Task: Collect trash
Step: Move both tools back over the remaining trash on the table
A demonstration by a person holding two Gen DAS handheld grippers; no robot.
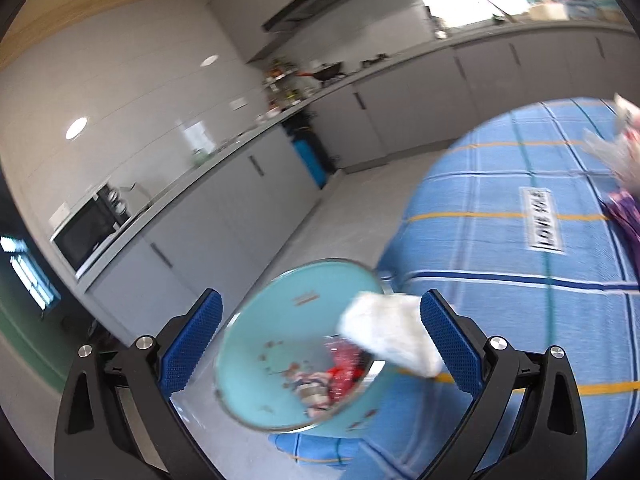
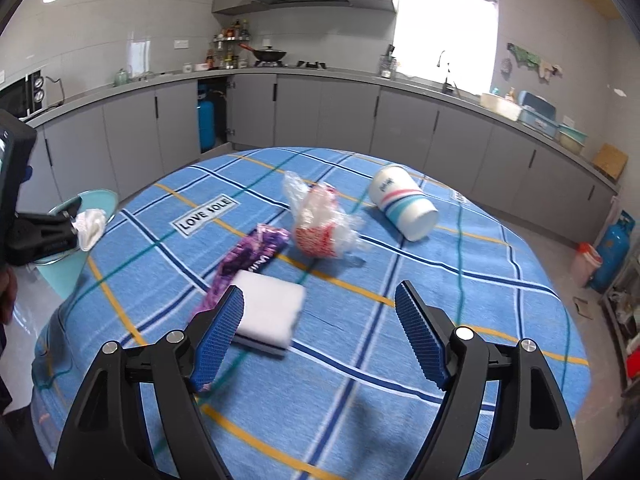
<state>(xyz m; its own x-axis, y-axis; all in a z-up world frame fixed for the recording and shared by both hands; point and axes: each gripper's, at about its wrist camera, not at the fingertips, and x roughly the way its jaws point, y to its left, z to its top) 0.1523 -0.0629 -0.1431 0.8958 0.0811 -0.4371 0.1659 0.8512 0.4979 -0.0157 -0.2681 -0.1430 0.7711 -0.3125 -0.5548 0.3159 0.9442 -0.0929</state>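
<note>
Your right gripper (image 2: 320, 334) sits low in the right wrist frame, its jaws spread wide with nothing between them. Just beyond its left finger lies a white folded pad (image 2: 270, 314), with a purple wrapper (image 2: 246, 264) running from under that finger up toward frame centre. Bare checked tablecloth (image 2: 400, 380) fills the lower right, giving you clear room there. Further up, a crumpled red-and-clear plastic wrapper (image 2: 322, 220) lies at centre, and a white paper cup (image 2: 404, 206) lies on its side to the upper right, well apart from the tabletop's far edge.

At the left edge of that frame, your left gripper (image 1: 320, 344) hangs over the tabletop's rim, above a teal bin (image 1: 256, 344) that stands on the floor against the table. In the left wrist view, its jaws stand wide; a white crumpled tissue (image 1: 390, 332) touches the right pad, though whether it is gripped you cannot tell. The bin's open mouth shows scraps inside. Behind it, open grey floor (image 1: 340, 208) runs to the cabinets.
</note>
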